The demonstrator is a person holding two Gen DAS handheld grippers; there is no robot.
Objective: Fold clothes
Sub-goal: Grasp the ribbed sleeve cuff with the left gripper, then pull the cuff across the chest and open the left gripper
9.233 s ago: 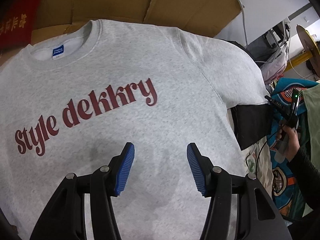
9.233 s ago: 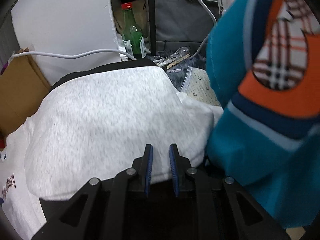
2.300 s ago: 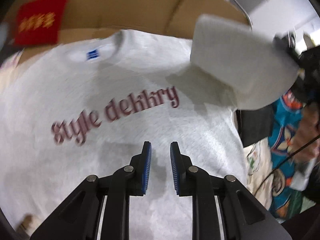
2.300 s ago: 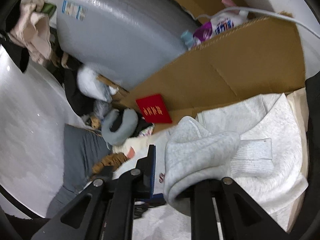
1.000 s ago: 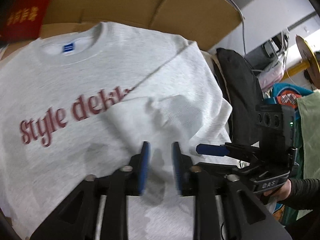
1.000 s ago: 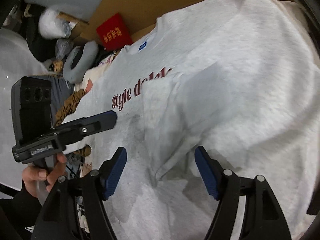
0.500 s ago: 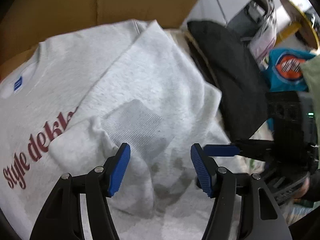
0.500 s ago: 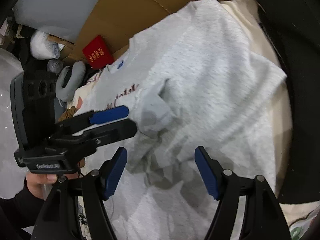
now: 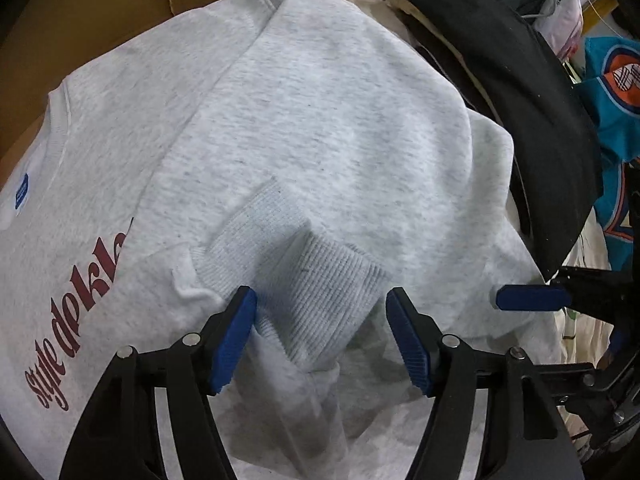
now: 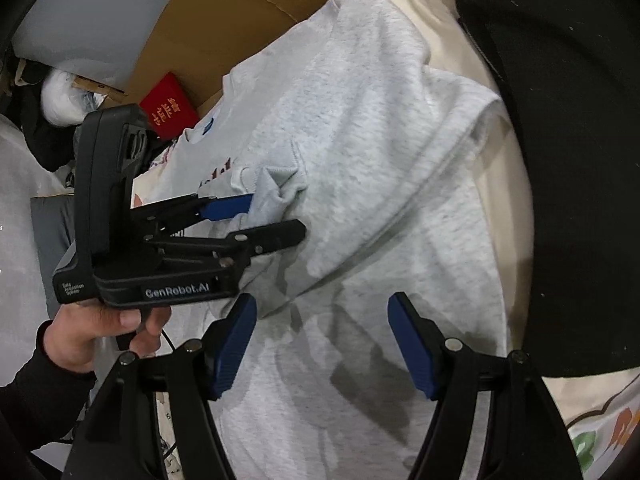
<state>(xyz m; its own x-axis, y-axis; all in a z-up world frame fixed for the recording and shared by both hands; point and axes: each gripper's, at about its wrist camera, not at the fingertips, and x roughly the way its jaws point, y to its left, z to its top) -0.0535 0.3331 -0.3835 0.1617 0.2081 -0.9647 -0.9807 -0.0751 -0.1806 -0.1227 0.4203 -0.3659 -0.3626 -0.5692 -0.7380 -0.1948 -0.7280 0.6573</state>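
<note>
A light grey sweatshirt [image 9: 132, 100] with dark red lettering lies flat, front up; it also shows in the right wrist view [image 10: 380, 128]. Its right sleeve [image 9: 320, 120] is folded across the chest, and the ribbed cuff [image 9: 316, 284] lies doubled over. My left gripper [image 9: 322, 332] is open with its jaws on either side of the cuff, just above it. My right gripper [image 10: 322, 340] is open and empty over the sweatshirt's lower right side. The left gripper also shows in the right wrist view [image 10: 260, 216], at the cuff.
A black garment [image 9: 520, 80] lies along the sweatshirt's right edge. A teal and orange garment [image 9: 612, 92] lies beyond it. Brown cardboard [image 9: 100, 8] stands behind the collar, with a red booklet [image 10: 170, 106] next to it.
The right gripper laid the sleeve across the chest and let go. The left gripper opened and moved in closer, so the cuff now sits between its jaws.
</note>
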